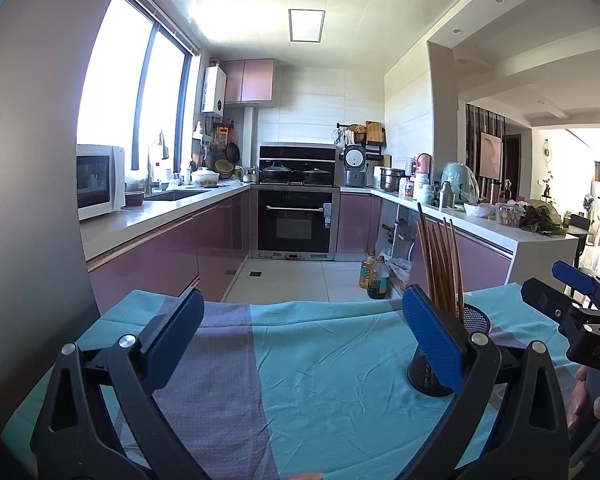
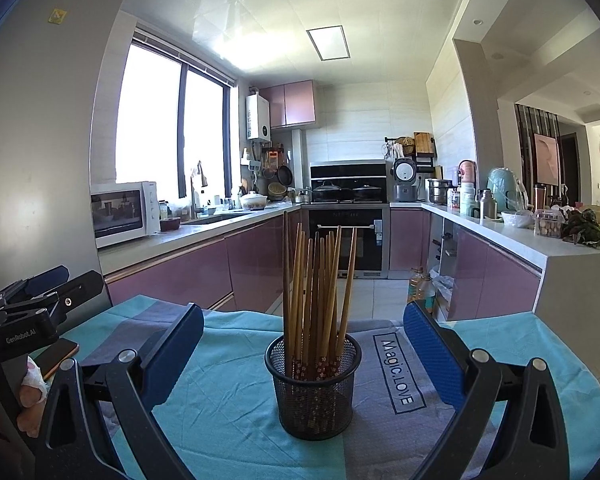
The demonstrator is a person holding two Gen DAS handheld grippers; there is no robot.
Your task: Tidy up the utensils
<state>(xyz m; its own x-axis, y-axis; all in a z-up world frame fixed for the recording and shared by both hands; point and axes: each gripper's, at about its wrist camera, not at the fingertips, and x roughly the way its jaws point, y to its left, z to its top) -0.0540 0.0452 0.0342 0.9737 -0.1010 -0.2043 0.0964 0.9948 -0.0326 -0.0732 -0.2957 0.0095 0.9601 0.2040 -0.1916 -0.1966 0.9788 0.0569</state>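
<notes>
My right claw (image 2: 303,354) has its blue pads spread wide apart, gripping nothing, with the black mesh holder (image 2: 313,390) standing upright on the counter (image 2: 228,412) straight ahead between them, and the wooden chopsticks (image 2: 318,280) bundled inside it, leaning slightly outward. My left claw (image 1: 302,338) is likewise spread wide and empty over the teal and grey cloth (image 1: 320,364), and from that camera I see the holder just behind its right pad, near the other rig at the right edge.

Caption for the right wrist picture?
Open right gripper facing a mesh cup of upright chopsticks on a turquoise cloth.
</notes>
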